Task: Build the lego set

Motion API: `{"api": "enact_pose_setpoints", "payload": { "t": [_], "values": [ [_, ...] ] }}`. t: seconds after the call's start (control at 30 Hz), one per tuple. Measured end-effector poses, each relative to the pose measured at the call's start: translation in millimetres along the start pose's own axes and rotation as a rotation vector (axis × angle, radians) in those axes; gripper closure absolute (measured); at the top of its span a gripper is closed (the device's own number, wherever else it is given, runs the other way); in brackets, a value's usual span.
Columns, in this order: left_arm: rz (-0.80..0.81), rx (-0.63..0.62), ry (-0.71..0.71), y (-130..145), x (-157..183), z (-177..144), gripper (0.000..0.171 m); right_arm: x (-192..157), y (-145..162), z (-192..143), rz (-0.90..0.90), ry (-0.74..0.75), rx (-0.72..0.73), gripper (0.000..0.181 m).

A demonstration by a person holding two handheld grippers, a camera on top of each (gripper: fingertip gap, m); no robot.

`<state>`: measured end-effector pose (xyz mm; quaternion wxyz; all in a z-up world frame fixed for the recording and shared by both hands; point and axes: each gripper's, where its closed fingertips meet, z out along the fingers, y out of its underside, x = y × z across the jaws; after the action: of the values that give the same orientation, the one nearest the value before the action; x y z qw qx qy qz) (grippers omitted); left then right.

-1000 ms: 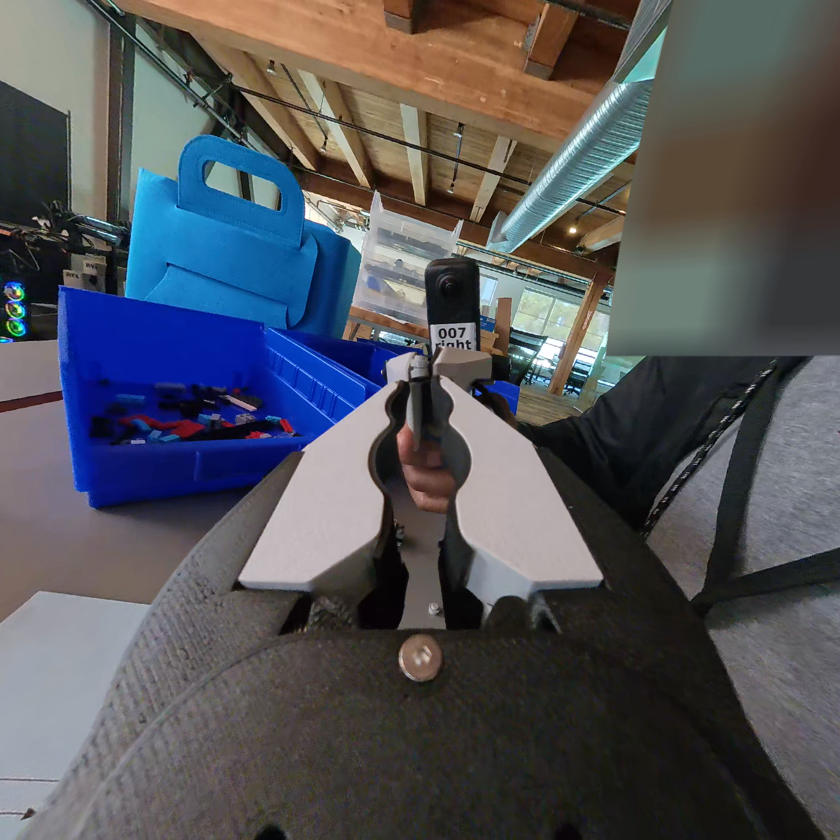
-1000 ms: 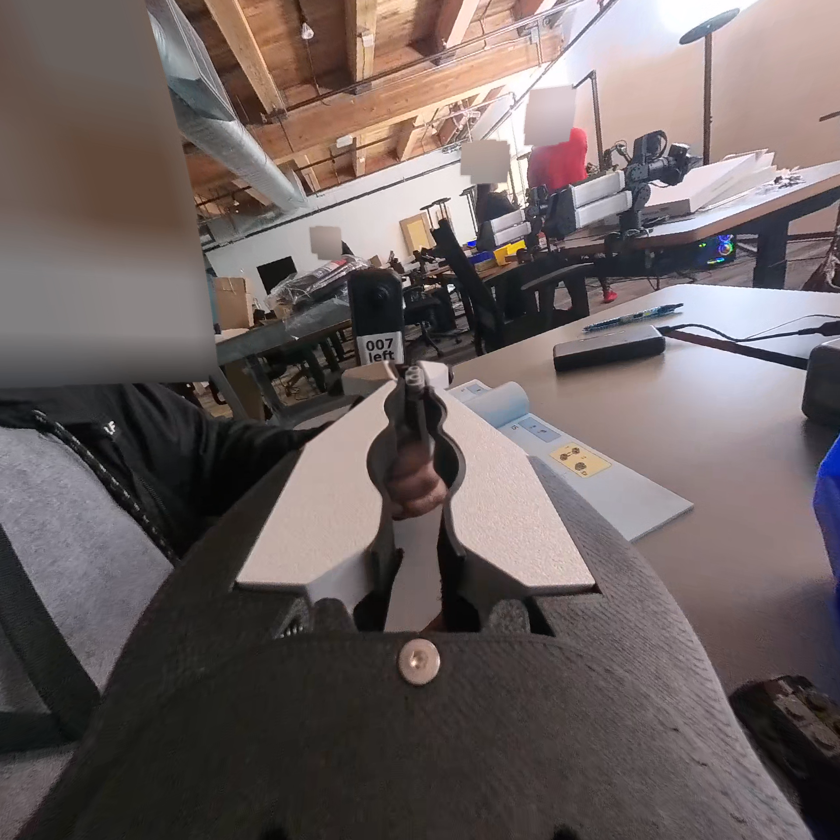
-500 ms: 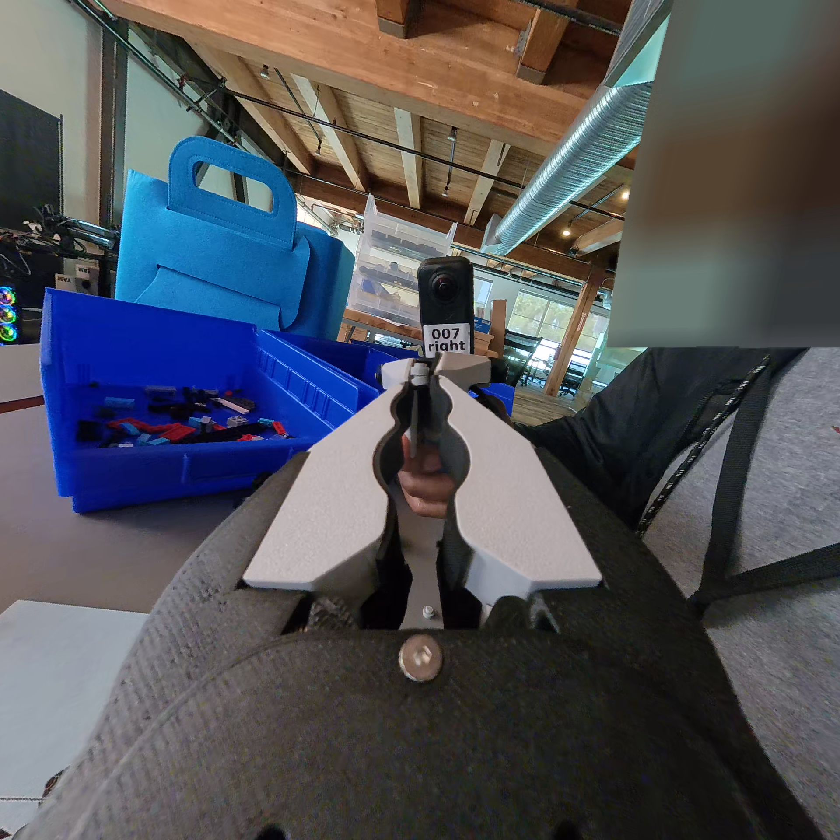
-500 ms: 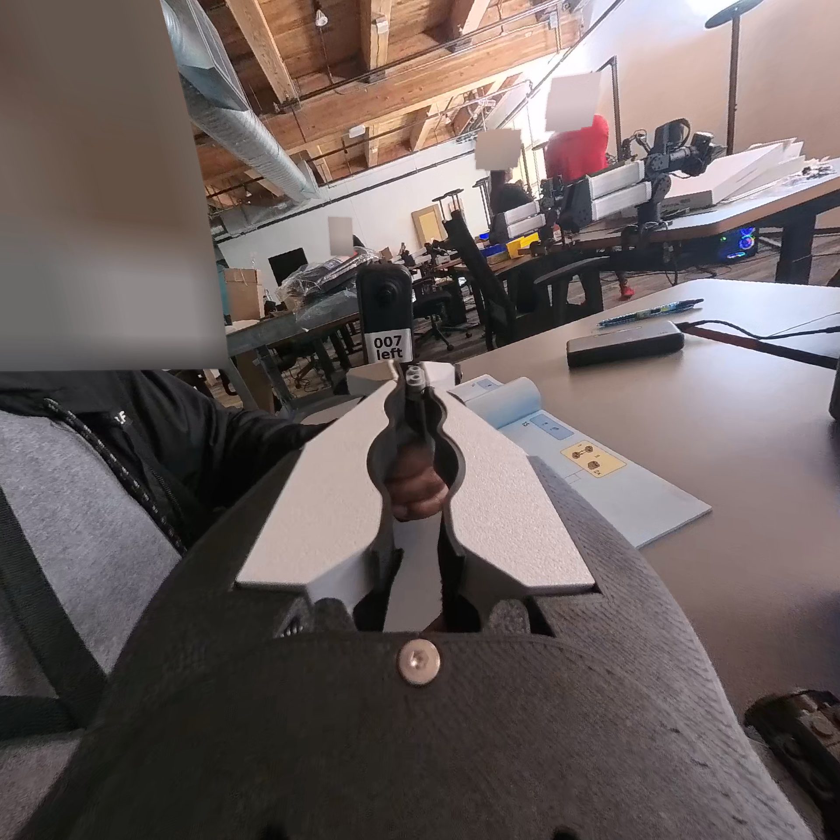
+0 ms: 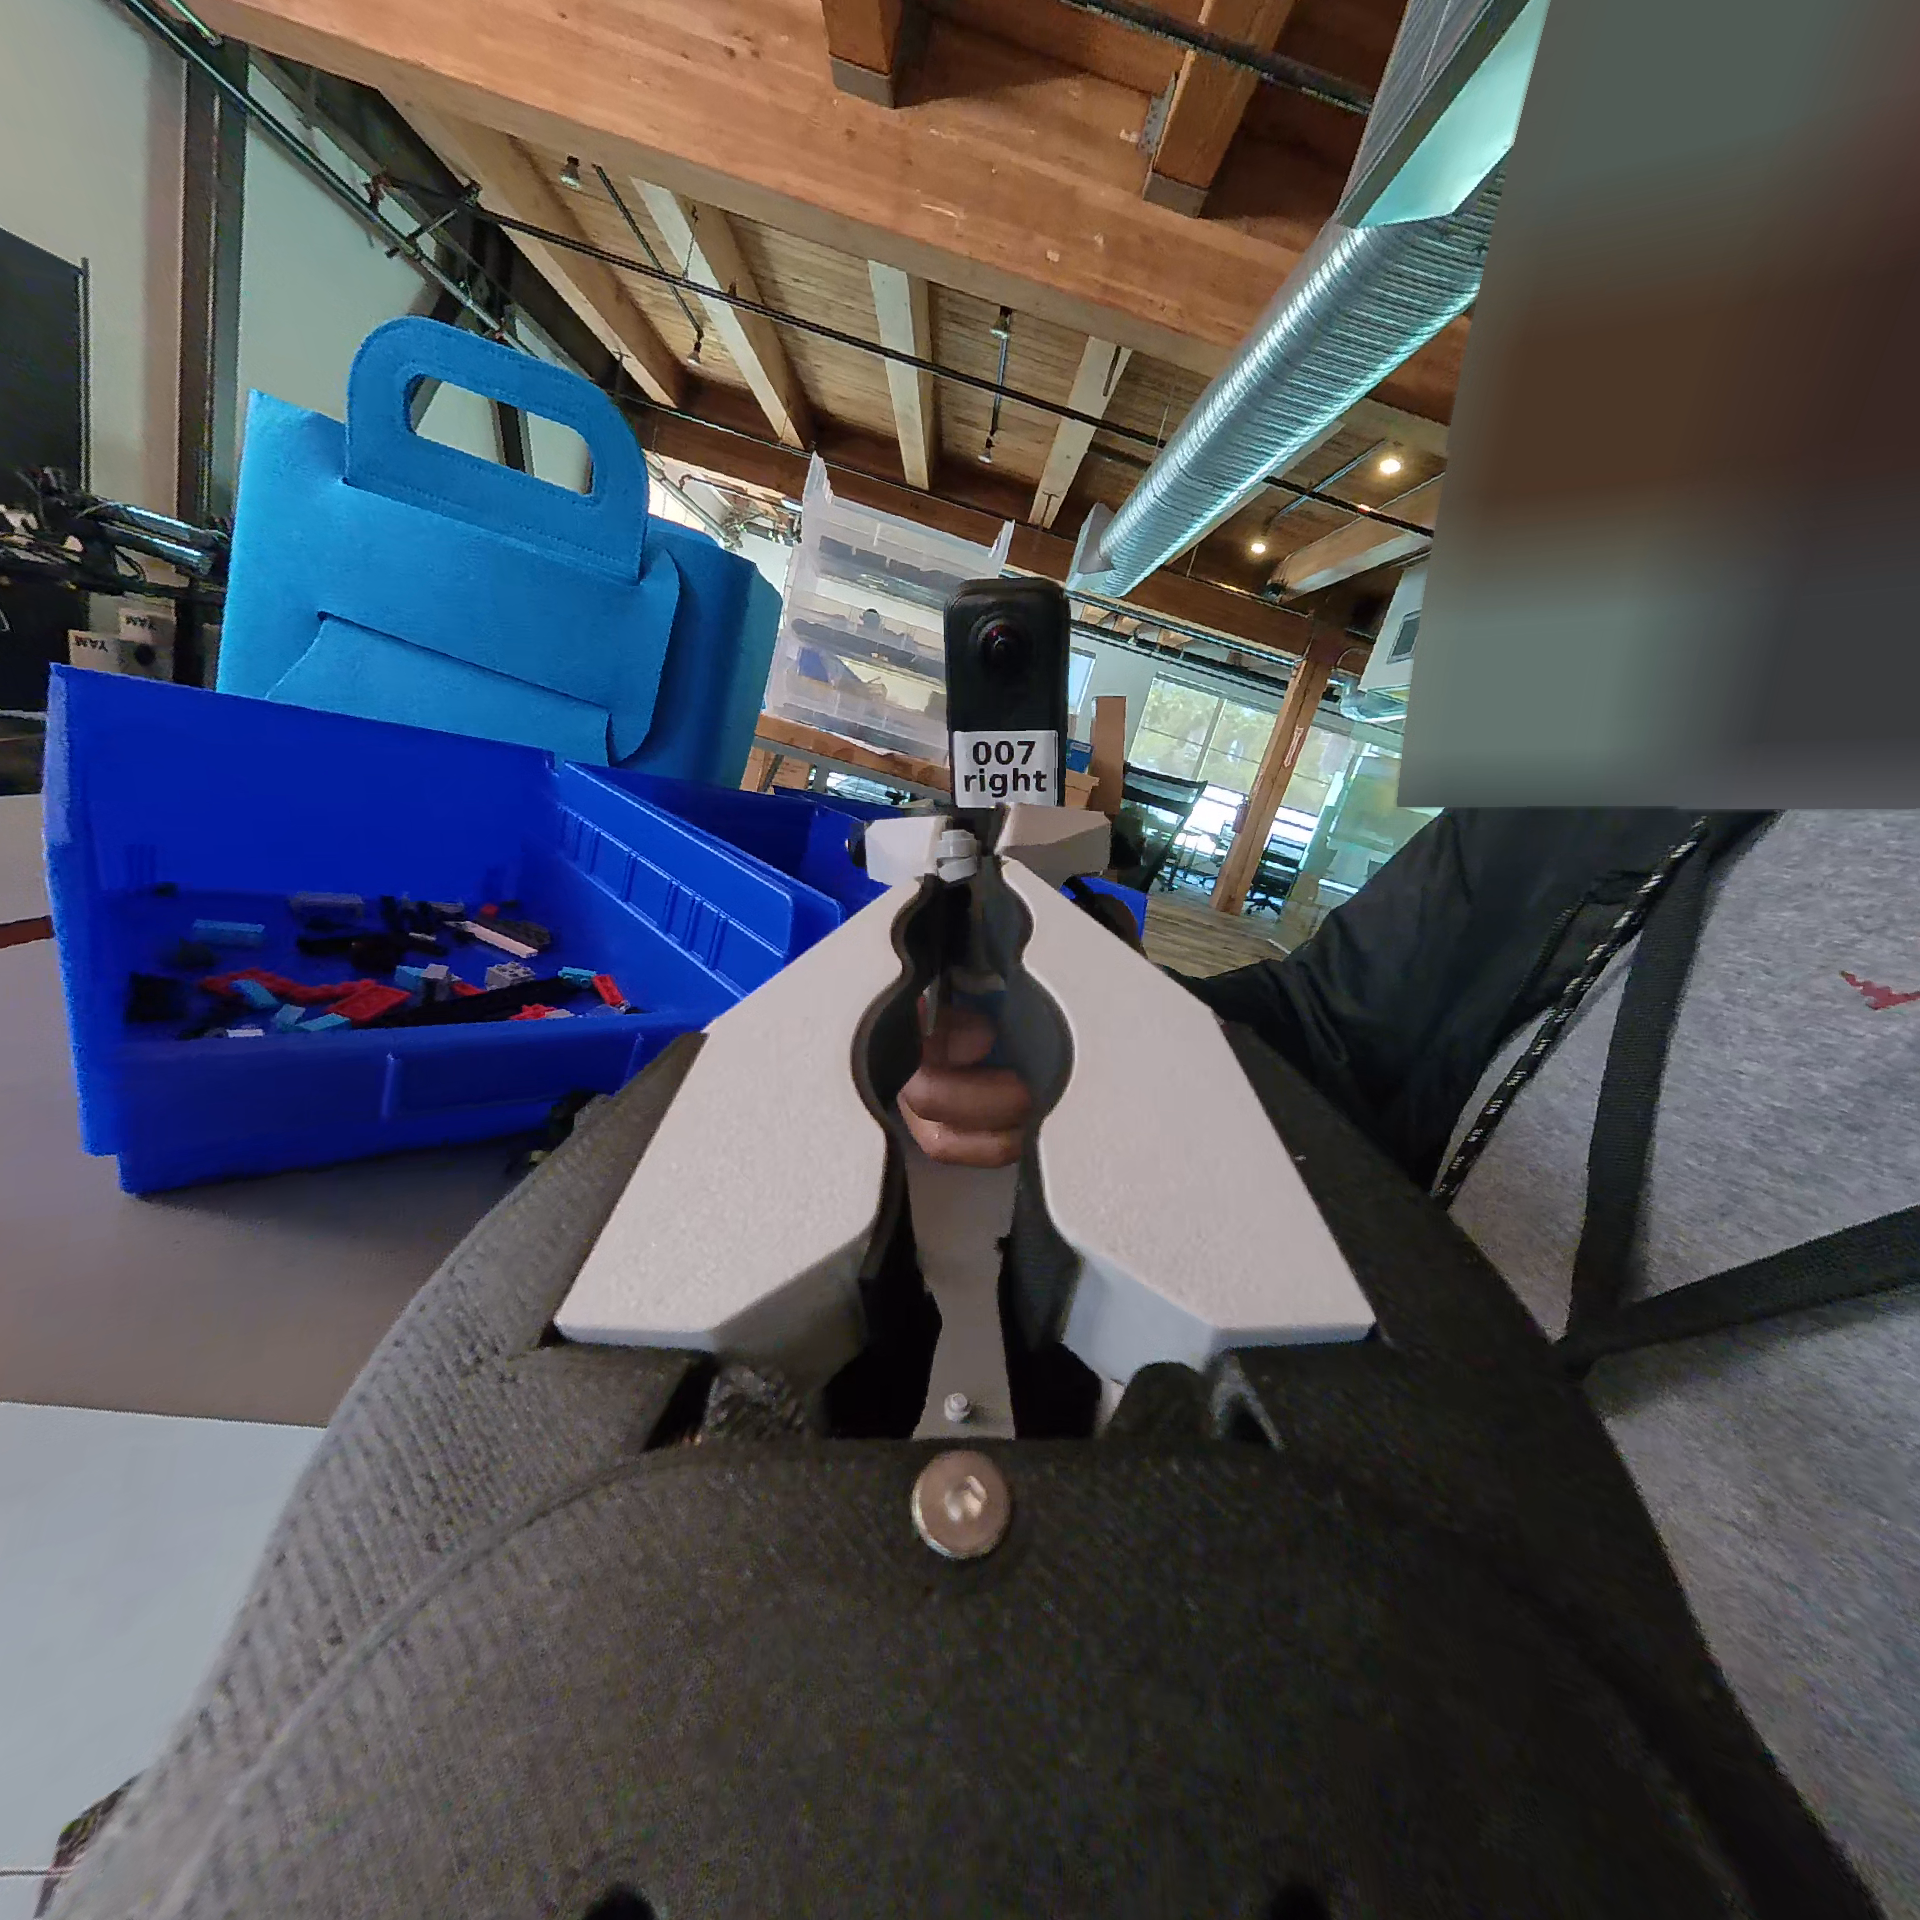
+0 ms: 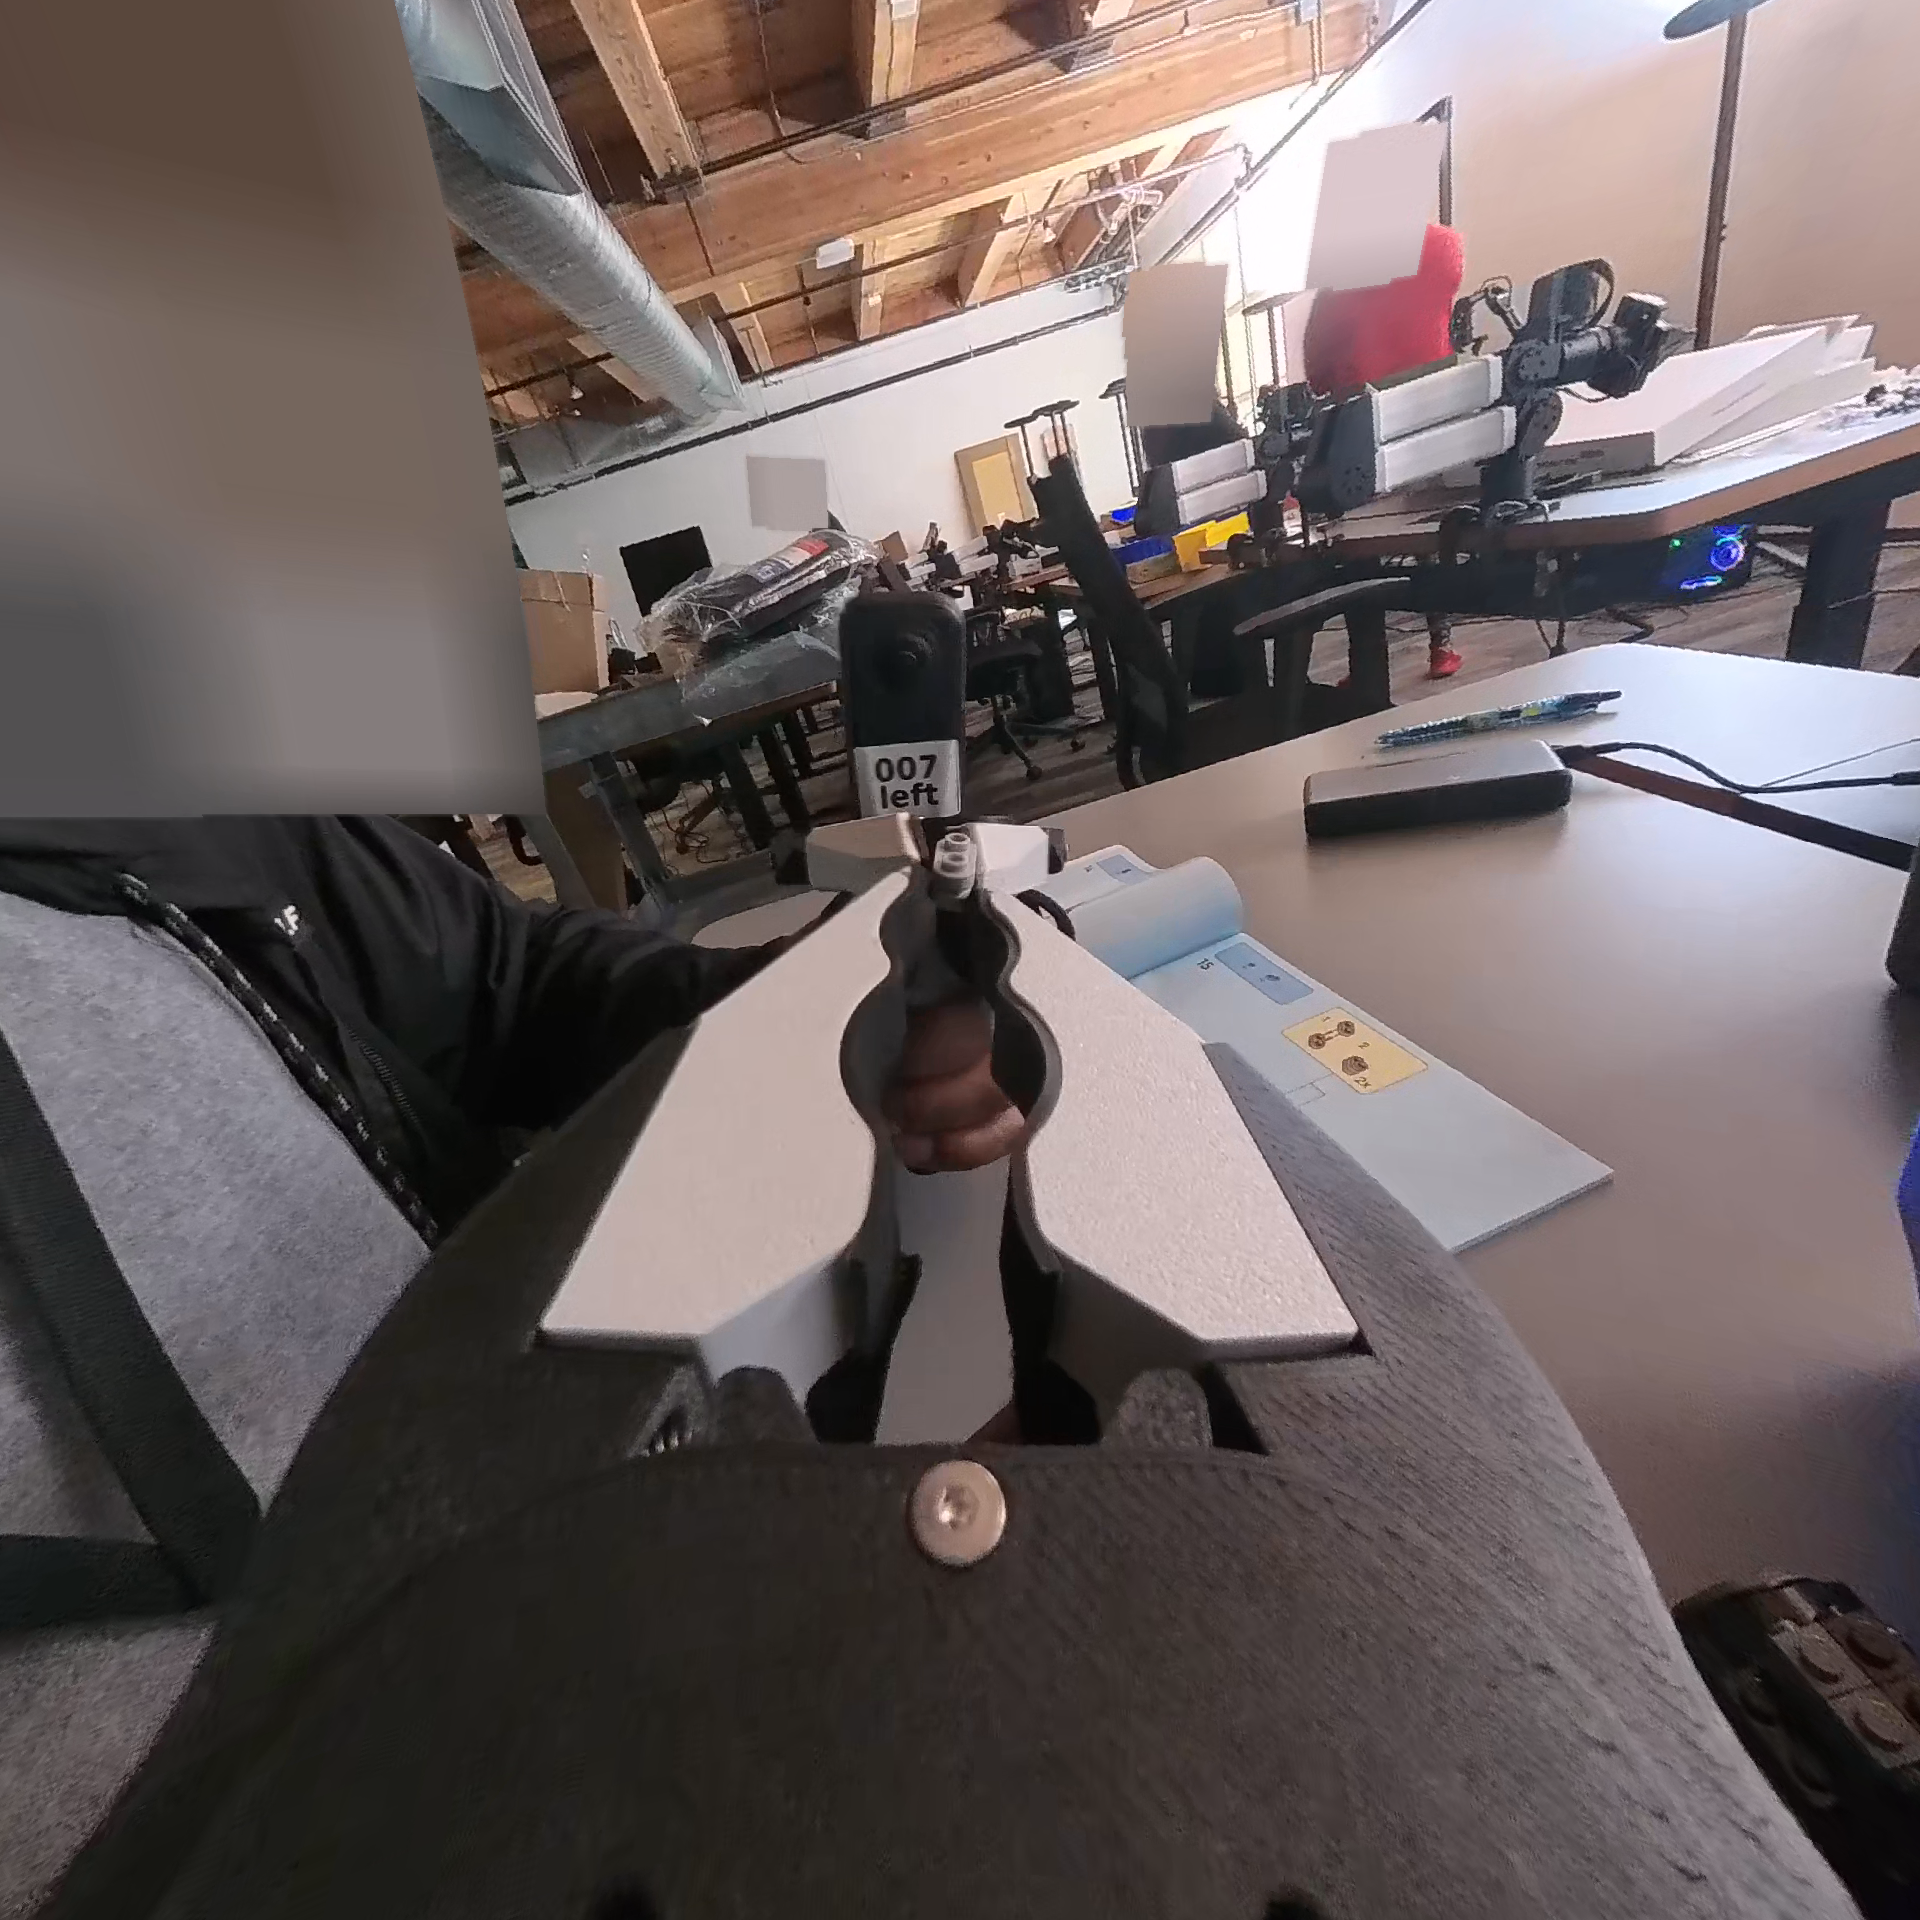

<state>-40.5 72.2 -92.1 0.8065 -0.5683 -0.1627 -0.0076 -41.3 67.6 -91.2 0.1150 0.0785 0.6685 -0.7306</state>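
Where the two claws meet tip to tip above the bench edge, a small grey lego piece (image 6: pixel 954 857) with studs on top stands up between the fingertips of the right claw (image 6: pixel 948 894), which is clenched on it with only a sliver of gap. The left claw (image 5: pixel 961 888) faces it head-on, its jaws drawn just as close together; something dark sits between them, though I cannot tell whether that is a part it grips or only the other tool behind. Through the rounded opening behind each pair of fingers shows the hand wrapped round the opposite tool: the right hand (image 5: pixel 961 1117) from the left side, the left hand (image 6: pixel 951 1112) from the right.

On the grey bench (image 5: pixel 208 1278) just beside the left claw stands a blue bin (image 5: pixel 312 1122) holding loose lego pieces (image 5: pixel 364 987) in black, red, blue and white. A blue felt bag (image 5: pixel 468 582) stands upright behind it.

Near the right claw an open instruction booklet (image 6: pixel 1351 1091) lies flat, one page curled. Beyond it lie a black slab-like device (image 6: pixel 1439 800) with a cable and a pen (image 6: pixel 1496 717). A dark studded lego assembly (image 6: pixel 1829 1704) sits at the near right corner.
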Motion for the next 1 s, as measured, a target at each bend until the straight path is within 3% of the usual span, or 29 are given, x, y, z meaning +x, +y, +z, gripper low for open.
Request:
{"api": "enact_pose_setpoints", "payload": {
  "t": [0.63, 1.0],
  "values": [
    [-0.103, -0.003, 0.044, 4.4, 2.3, 2.9, 0.164, -0.4, 2.4, 0.7, -0.025, 0.003, -0.002, 0.173],
    [0.045, -0.048, 0.034, 7.1, 7.6, 3.0, 0.171, -2.9, 1.5, -2.3, -0.042, -0.024, -0.029, 0.166]
  ]
}}
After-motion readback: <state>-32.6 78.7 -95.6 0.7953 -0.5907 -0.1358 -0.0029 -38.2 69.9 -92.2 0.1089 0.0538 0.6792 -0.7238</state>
